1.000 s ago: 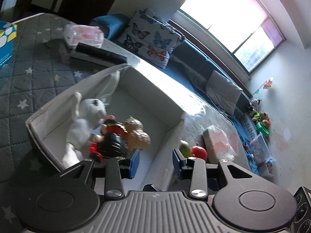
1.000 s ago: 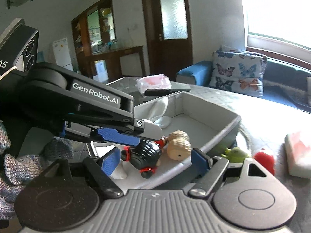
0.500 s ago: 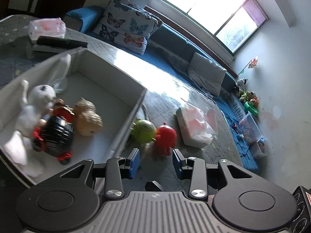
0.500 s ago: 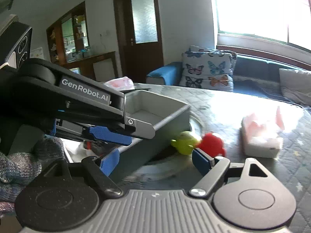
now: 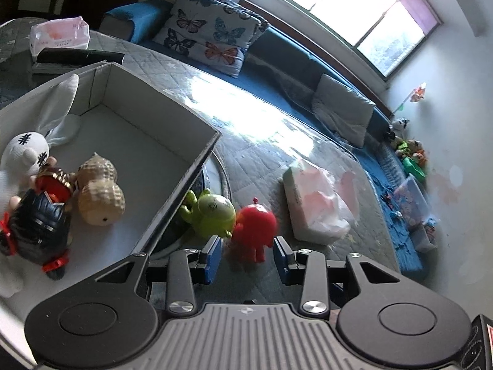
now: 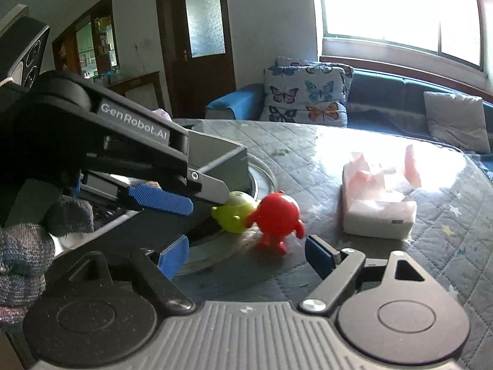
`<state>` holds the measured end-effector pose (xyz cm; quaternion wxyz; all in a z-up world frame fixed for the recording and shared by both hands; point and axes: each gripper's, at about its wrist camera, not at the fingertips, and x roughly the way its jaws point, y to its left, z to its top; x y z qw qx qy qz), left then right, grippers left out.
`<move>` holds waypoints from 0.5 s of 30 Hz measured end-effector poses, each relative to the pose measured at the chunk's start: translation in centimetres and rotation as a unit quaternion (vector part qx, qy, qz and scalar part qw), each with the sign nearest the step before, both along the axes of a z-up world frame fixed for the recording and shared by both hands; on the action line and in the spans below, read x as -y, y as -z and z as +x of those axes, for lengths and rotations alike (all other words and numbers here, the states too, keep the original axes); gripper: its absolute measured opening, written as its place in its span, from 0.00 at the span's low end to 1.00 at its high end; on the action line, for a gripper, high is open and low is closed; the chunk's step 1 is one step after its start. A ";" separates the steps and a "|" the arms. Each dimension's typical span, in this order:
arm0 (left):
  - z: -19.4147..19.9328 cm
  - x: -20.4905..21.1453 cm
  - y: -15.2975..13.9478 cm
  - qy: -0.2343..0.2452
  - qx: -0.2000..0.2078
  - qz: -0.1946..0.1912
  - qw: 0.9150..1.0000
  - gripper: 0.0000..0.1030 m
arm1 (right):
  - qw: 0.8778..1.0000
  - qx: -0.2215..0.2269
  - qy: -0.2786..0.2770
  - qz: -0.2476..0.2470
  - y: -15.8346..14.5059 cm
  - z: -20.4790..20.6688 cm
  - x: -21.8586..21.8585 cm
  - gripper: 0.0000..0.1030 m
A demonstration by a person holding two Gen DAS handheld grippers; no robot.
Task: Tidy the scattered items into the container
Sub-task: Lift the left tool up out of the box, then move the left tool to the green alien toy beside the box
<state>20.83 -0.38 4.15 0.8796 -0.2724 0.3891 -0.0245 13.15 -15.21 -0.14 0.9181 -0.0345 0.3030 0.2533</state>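
Observation:
A red round toy figure [image 5: 255, 231] stands on the quilted table just right of a green toy figure [image 5: 212, 214], beside the grey box [image 5: 172, 185]. My left gripper [image 5: 248, 257] is open, its blue pads on either side of the red toy's legs, not touching. The box holds a white plush rabbit [image 5: 26, 151], a peanut toy [image 5: 98, 195] and a black and red doll [image 5: 37, 231]. In the right wrist view my right gripper [image 6: 246, 254] is open and empty, near the red toy [image 6: 277, 219] and green toy [image 6: 235, 212]. The left gripper's body [image 6: 123, 141] hides the box there.
A tissue pack [image 5: 314, 206] lies on the table to the right of the toys, also in the right wrist view [image 6: 379, 203]. Another tissue pack [image 5: 58, 35] and a black remote [image 5: 80, 57] lie behind the box. A blue sofa with cushions [image 5: 212, 40] runs beyond the table.
My left gripper swung right from over the box to the red and green toys outside it and came closer. My right gripper turned right too, toward the same toys.

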 end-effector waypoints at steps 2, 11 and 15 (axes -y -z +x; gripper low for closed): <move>0.8 0.1 0.4 -0.010 -0.004 -0.001 1.000 0.38 | 1.000 -0.004 0.001 -0.001 0.4 0.7 0.2 0.82; 3.2 0.6 1.4 -0.038 -0.012 0.012 0.999 0.38 | 1.000 -0.018 -0.007 0.002 1.6 3.4 0.2 0.82; 3.9 1.3 1.4 -0.044 -0.008 0.030 0.999 0.38 | 1.000 -0.025 -0.014 -0.001 2.3 4.4 0.0 0.82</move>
